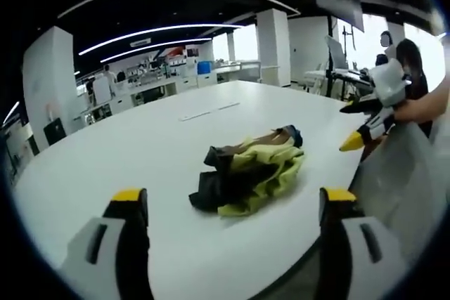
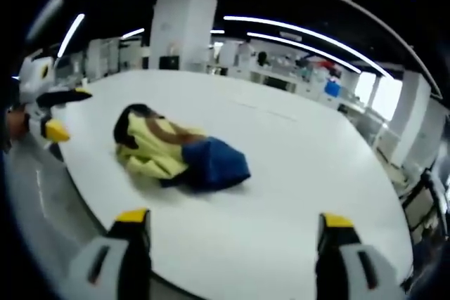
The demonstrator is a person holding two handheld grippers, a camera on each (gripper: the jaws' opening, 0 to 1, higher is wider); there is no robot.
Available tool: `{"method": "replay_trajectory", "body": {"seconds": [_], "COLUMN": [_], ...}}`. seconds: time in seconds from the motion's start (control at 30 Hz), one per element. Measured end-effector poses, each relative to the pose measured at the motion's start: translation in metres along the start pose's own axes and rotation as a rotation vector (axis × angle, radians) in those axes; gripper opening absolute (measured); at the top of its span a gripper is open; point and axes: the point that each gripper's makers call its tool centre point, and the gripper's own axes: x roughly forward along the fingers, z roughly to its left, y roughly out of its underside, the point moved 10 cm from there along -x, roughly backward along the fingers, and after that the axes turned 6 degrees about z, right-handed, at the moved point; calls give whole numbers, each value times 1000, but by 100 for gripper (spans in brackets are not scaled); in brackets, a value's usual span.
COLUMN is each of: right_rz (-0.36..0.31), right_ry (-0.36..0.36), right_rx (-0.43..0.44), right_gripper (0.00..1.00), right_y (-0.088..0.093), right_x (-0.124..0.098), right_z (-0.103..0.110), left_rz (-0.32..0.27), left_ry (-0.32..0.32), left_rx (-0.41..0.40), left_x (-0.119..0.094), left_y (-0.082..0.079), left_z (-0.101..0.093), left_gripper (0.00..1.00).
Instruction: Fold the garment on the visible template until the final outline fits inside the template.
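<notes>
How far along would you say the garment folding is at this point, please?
Nothing looks done: the garment lies crumpled in a heap on the white table, no fold made. Both claws, left and right, are open, holding nothing. No template outline is discernible. Spreading and all folds remain.

Ceiling strip lights [image 1: 158, 31] lit the room evenly. Windows [image 1: 429, 47] glared at upper right. Edges bent and blurred.

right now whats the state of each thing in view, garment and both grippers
garment: crumpled in a heap on the white table, unfolded, touched by neither gripper
left gripper: fingers open, empty, short of the garment
right gripper: fingers open, empty, short of the garment
table: white, garment lying near its edge; two faint lines on it farther back
</notes>
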Motion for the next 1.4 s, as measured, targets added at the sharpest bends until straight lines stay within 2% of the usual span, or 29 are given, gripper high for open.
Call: {"method": "replay_trajectory", "body": {"seconds": [0.13,0.37,0.47,0.5,0.6,0.63,0.73,0.8,0.9,1.07,1.17,1.27,1.3,1.4], "right_rz": [5,-18,-60,-61,-50,-44,-27,-24,-38,-26,-21,-6,2,5], "right_ry": [15,61,75,76,78,80,73,60,39,10,-37,-79,-118,-147], "right_rx": [-13,18,45,47,61,61,42,21,6,-50,-65,-83,-82,-86], "right_gripper": [99,99,100,100,99,99,99,94,95,87,74,67,63,55], "right_y": [0,1,-2,-3,-3,-3,-7,-13,-22,-36,-41,-44,-44,-45], "right_x": [-1,-4,-8,-8,-7,-7,-9,-12,-12,-5,1,12,17,29], "right_z": [-1,-6,-9,-9,-11,-11,-15,-18,-26,-33,-35,-33,-30,-24], "left_rz": [2,-4,-42,-48,-62,-65,-72,-62,-53,-63,-58,-47,-21,22], "left_ry": [-4,5,34,41,65,63,71,87,119,156,174,190,201,213], "left_rx": [6,-33,-88,-105,-236,-244,-156,-135,-125,-132,-169,-171,-158,-143], "left_x": [1,0,-2,-3,-3,-3,-6,-2,5,23,33,40,44,53], "left_y": [1,2,-1,-2,-4,-6,-17,-19,-23,-29,-30,-27,-24,-15], "left_z": [1,3,6,8,17,18,23,31,40,47,48,48,46,44], "left_gripper": [99,99,99,99,99,99,99,98,91,78,69,57,53,45]}}
